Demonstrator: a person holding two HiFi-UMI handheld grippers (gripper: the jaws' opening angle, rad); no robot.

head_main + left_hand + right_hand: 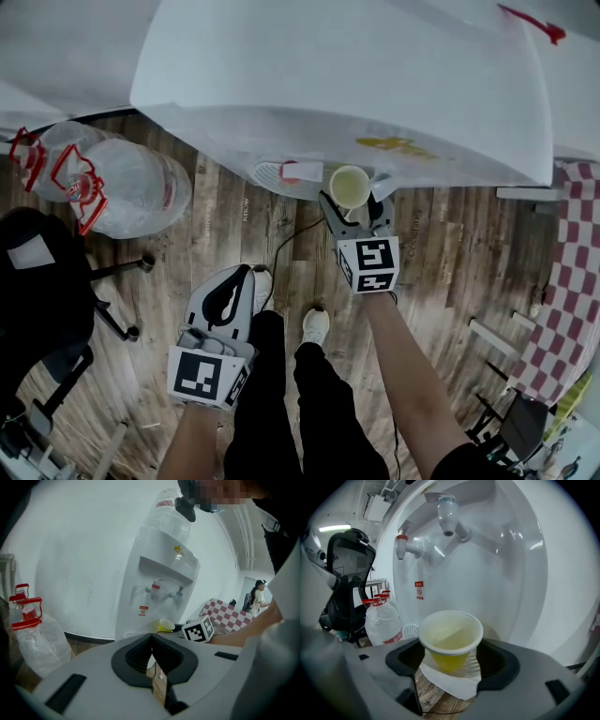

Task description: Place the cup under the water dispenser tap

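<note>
A yellow paper cup (350, 186) (450, 637) stands upright on the white drip tray (454, 681) of the white water dispenser (375, 84) (159, 573), below its blue tap (447, 515). The red tap (403, 545) is to the left. My right gripper (354, 202) (451, 660) is open, with the cup between its jaws and small gaps beside the cup's body. My left gripper (239, 277) (151, 639) hangs lower, back from the dispenser, shut and empty. From it I see the cup (166, 625) at the dispenser's foot.
Large clear water bottles with red caps (112, 183) (33, 639) lie on the wooden floor to the dispenser's left. A black office chair (37, 300) stands at the far left. A red-checked cloth (562, 281) is at the right. The person's shoes (314, 323) are below the grippers.
</note>
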